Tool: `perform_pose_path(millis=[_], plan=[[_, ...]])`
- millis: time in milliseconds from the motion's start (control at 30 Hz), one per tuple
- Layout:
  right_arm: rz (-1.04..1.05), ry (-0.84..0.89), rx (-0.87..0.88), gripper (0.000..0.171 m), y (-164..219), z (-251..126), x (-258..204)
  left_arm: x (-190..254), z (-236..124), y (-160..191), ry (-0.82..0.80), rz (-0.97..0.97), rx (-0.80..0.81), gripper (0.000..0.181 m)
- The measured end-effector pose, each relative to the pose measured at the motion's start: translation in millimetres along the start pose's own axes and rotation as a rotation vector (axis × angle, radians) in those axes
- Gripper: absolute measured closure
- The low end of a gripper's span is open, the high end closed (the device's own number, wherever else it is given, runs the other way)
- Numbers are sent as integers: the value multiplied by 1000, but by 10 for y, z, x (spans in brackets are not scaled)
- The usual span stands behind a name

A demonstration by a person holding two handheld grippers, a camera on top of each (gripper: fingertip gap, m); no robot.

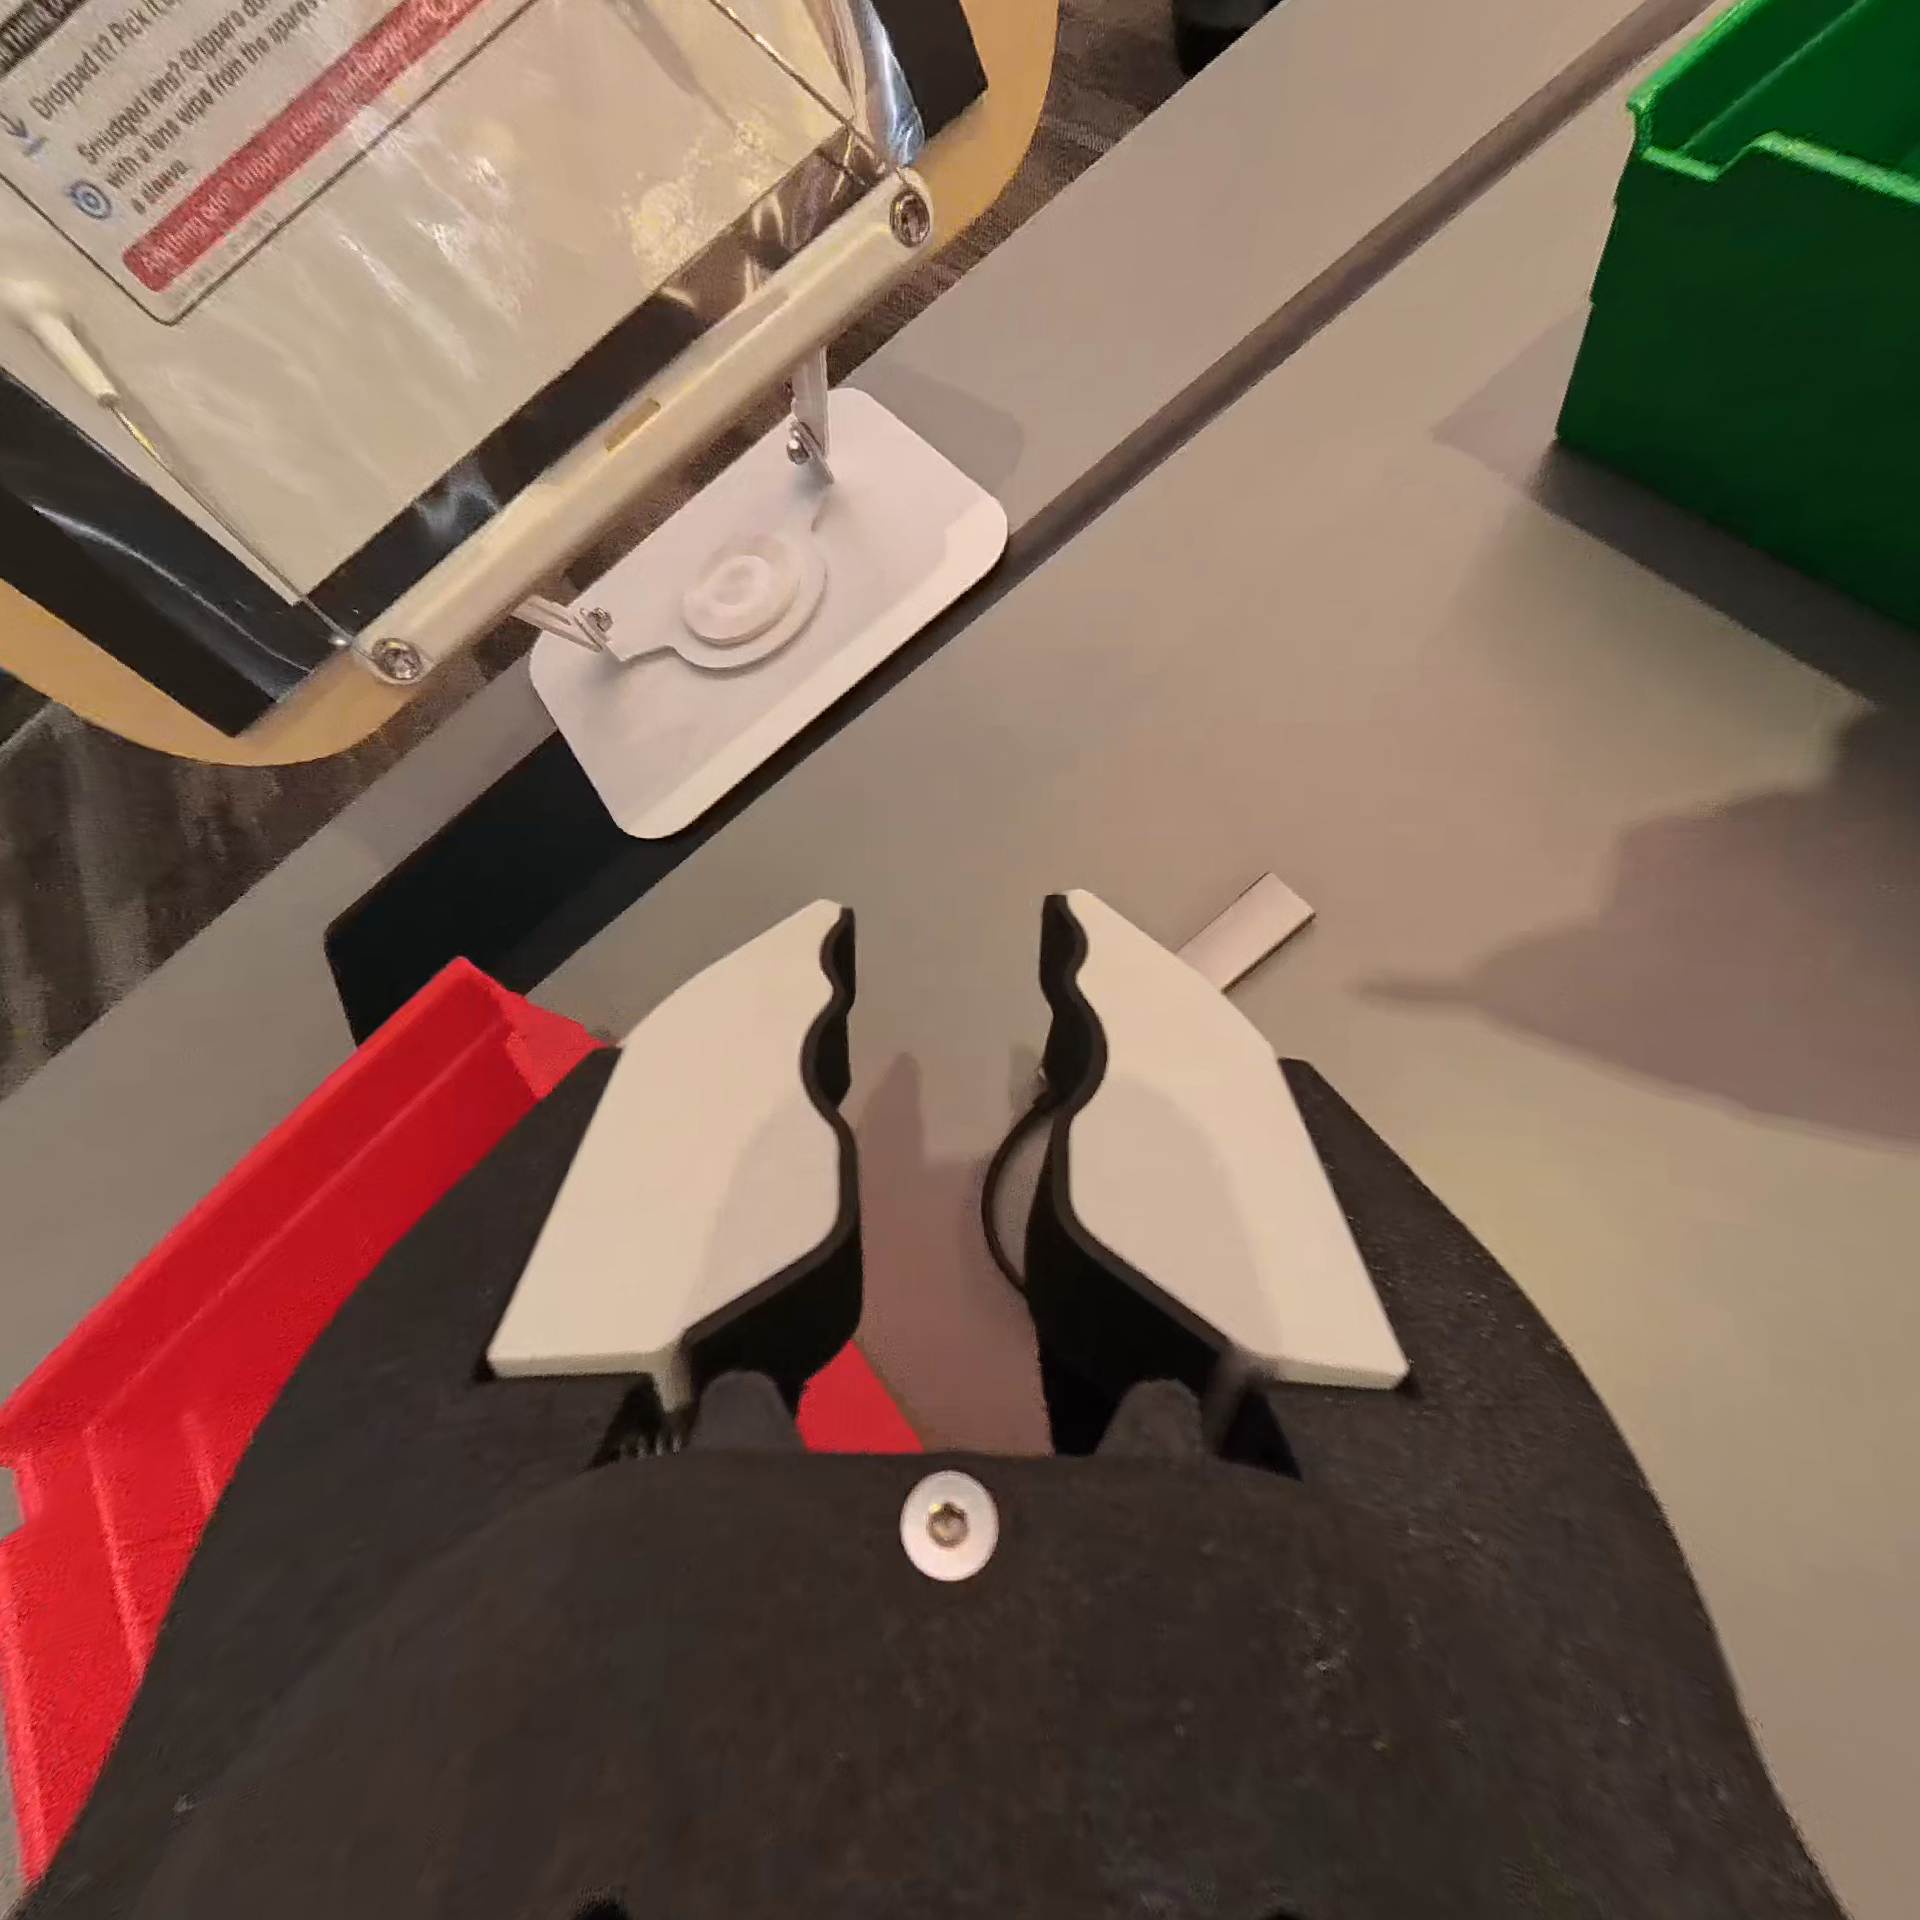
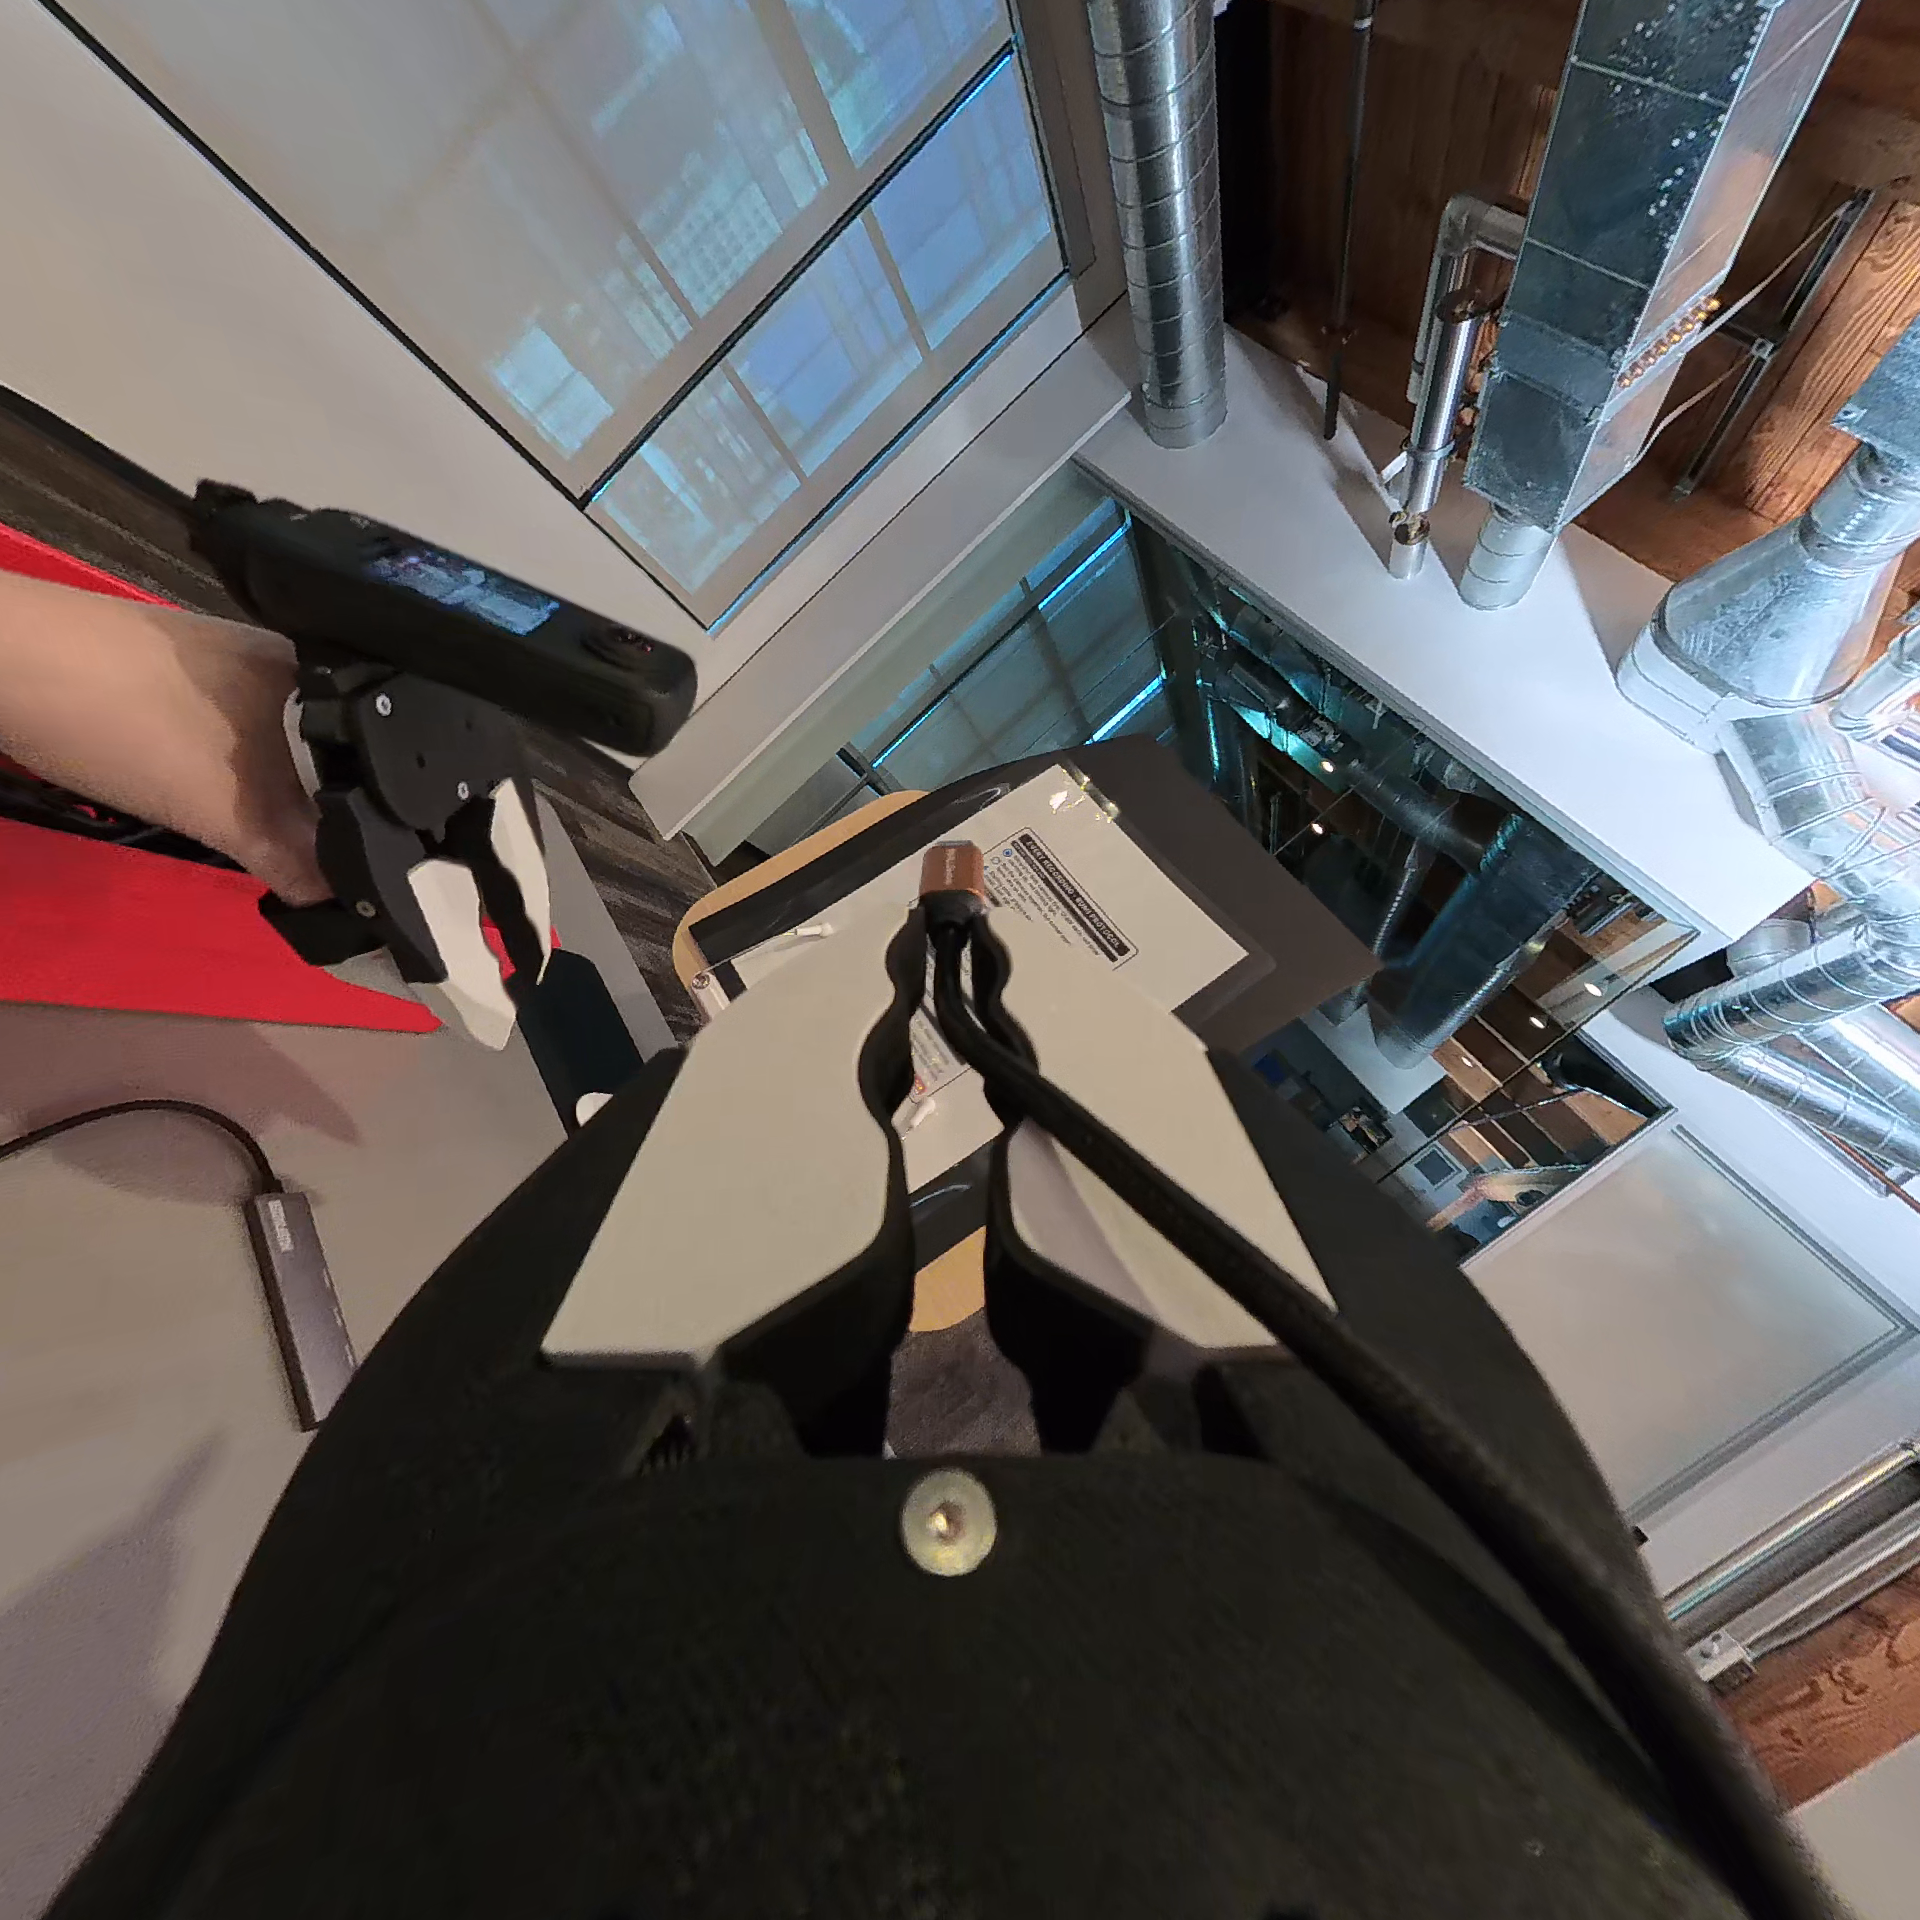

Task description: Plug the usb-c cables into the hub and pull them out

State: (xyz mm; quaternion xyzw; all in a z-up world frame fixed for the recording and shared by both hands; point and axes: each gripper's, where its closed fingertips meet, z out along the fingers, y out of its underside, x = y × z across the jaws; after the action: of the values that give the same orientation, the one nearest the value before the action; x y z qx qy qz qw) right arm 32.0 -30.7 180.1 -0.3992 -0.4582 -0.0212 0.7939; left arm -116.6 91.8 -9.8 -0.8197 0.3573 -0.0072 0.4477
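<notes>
The right gripper (image 2: pixel 951 940) is raised high off the grey table (image 2: pixel 125 1382), tipped up toward the windows and ceiling ducts. Its two fingers are pinched on a black braided USB-C cable (image 2: pixel 1122 1132) just behind the copper-coloured plug (image 2: pixel 951 868), which pokes out past the fingertips; the cable trails back over the gripper's right side.

The grey USB hub (image 2: pixel 296 1309) lies flat on the table well apart from that plug, with its own thin lead curling away from its far end. Beyond the hub, a hand (image 2: pixel 135 727) holds the left gripper (image 1: pixel 948 940) above the table. Its fingers stand a narrow way apart with nothing between them.

A red bin (image 1: pixel 260 1236) sits beyond the hub, near that left gripper. A green bin (image 1: pixel 1766 343) sits across the table. A clear instruction-sheet stand (image 1: pixel 790 613) rests at the table edge.
</notes>
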Motion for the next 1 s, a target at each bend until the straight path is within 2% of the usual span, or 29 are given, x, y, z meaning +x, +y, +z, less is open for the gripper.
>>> perform_pose_path(millis=[133,233,367,467,633,767,967,1000], plan=[[5,11,5,161,-3,-40,44,-1,60,51,-53,64,-38,145],[11,19,14,162,-12,-67,74,78,99,80,-3,77,-50,145],[3,21,7,162,1,-118,107,308,74,307,282,149,-170,147],[21,41,24,162,-17,-188,189,324,85,325,437,206,-192,148],[62,60,63,162,-28,-289,286,471,276,688,645,326,-461,143],[62,77,60,162,-12,-349,335,393,574,982,599,490,-622,141],[87,93,103,162,-67,-445,405,429,821,1189,628,580,-748,140],[89,97,106,162,-67,-460,416,429,852,1177,616,605,-739,149]])
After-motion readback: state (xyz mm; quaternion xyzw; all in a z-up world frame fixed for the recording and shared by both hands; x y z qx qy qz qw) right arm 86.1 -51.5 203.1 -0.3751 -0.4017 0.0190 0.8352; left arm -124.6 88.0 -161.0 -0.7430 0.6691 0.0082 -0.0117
